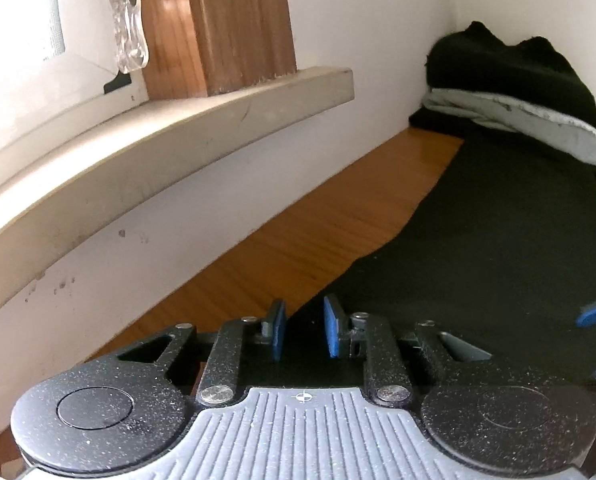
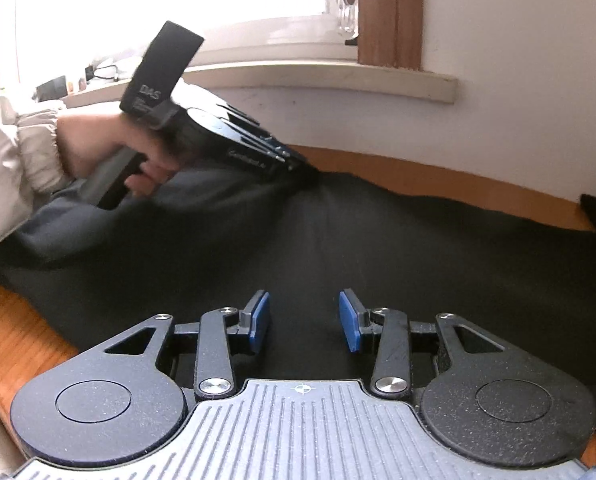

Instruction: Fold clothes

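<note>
The black garment (image 2: 338, 248) lay spread flat on the wooden table (image 1: 298, 248), below the window sill (image 1: 177, 136) and running along the wall under it. Judged from its drape and shallow creases, the cloth was soft, light and limp; it would sag when lifted and should be taken at an edge or corner, not mid-panel.

The left gripper (image 1: 305, 330) sat at the garment's sill-side edge, jaws narrowly parted with cloth between the pads; no pad was seen pressing on it, so it was released. The right gripper (image 2: 304, 322) hung over the middle of the cloth, away from the sill, jaws apart and empty.

The left wrist view alone showed a heap of dark and grey clothes (image 1: 518, 96) in the corner beyond the sill's end. The right wrist view alone showed the person's hand (image 2: 109, 148) and pale sleeve (image 2: 9, 160) carrying the left gripper, its tips down at a raised fold of cloth just under the sill; whether they pinched it could not be told there.
</note>
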Tool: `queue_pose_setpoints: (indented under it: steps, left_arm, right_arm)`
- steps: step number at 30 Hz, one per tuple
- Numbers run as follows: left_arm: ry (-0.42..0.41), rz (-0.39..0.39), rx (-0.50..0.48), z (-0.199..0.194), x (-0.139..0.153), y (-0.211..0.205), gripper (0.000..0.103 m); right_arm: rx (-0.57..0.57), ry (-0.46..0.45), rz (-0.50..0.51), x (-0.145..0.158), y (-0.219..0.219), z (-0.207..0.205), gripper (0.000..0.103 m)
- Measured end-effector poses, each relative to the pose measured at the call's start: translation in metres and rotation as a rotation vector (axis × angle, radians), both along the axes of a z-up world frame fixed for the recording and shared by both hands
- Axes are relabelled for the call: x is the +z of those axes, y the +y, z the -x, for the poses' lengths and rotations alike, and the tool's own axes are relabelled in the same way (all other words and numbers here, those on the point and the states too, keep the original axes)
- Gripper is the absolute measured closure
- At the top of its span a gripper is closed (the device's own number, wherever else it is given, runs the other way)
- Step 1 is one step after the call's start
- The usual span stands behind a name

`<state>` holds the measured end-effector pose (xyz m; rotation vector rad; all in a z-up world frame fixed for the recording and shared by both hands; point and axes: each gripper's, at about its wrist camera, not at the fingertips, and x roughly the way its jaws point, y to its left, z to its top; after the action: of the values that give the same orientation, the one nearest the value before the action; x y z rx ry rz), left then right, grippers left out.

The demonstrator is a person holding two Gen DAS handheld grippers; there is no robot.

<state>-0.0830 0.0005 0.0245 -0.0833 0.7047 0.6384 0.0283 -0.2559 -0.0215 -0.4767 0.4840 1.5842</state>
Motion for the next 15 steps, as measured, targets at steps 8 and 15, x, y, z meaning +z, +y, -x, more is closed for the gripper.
queue_pose_setpoints:
  steps: [8,15]
  left_arm:
    - [-0.060,-0.009,0.119,0.052,0.060,-0.020,0.035]
    - [-0.156,-0.051,0.282,0.187,0.134,-0.070,0.027]
  right_arm:
    - [0.016,0.066,-0.056,0.010,0.004,0.027,0.053]
    - [0.184,0.091,-0.114,0.019,0.055,0.119,0.051]
